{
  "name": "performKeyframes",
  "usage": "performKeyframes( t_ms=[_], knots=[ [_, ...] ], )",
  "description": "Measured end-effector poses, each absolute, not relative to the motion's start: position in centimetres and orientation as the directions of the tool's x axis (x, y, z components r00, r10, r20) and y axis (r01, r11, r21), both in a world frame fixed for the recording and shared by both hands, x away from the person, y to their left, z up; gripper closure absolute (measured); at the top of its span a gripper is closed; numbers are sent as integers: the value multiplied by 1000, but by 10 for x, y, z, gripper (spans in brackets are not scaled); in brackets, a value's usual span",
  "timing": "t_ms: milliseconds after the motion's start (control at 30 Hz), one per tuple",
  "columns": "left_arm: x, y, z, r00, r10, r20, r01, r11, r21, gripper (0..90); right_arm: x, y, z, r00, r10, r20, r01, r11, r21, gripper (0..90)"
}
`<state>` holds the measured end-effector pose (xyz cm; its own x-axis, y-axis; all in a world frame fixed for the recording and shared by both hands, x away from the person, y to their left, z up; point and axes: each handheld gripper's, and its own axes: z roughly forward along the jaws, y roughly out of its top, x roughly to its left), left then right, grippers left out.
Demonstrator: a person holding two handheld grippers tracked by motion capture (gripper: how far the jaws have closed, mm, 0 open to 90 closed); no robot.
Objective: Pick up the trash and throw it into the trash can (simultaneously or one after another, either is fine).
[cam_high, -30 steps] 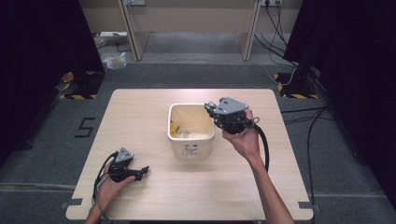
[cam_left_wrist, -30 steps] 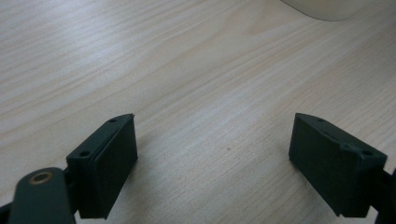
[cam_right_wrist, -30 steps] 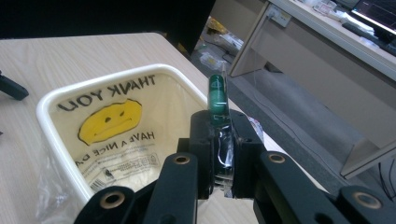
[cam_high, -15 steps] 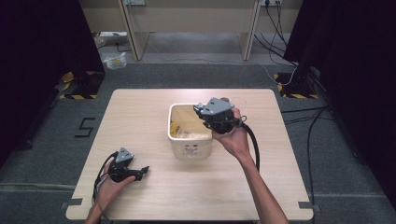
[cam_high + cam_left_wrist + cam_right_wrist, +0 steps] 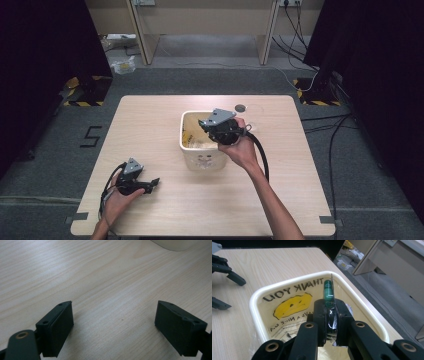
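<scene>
Green wrapped item (image 5: 328, 291), seemingly a small object sealed in clear film, sits pinched between the jaws of the right hand-held gripper (image 5: 329, 315), directly above the cream bin (image 5: 259, 322) lined with a printed bag. The likely step is dropping it in: best to lower it past the rim just ahead before releasing. The left hand-held gripper (image 5: 150, 184) rests on the desk (image 5: 300, 200), jaws spread wide, holding nothing

The cream bin (image 5: 200, 159) is occupying the table (image 5: 150, 120) centre; bare tabletop is lying open left, right and near.
</scene>
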<state>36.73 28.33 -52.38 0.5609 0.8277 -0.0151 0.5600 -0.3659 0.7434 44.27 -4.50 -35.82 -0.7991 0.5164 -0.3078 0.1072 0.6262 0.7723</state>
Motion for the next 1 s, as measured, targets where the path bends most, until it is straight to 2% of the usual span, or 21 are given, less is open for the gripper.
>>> performKeyframes(
  t_ms=[533,1000],
  knots=[
    [367,283,-524,561,828,-15,560,-366,743,144,453,-37,-384,-831,498,-248,169,650,741,801],
    [367,283,-524,561,828,-15,561,-366,743,144,453,-51,-374,-820,525,-227,184,618,764,641]
  ],
)
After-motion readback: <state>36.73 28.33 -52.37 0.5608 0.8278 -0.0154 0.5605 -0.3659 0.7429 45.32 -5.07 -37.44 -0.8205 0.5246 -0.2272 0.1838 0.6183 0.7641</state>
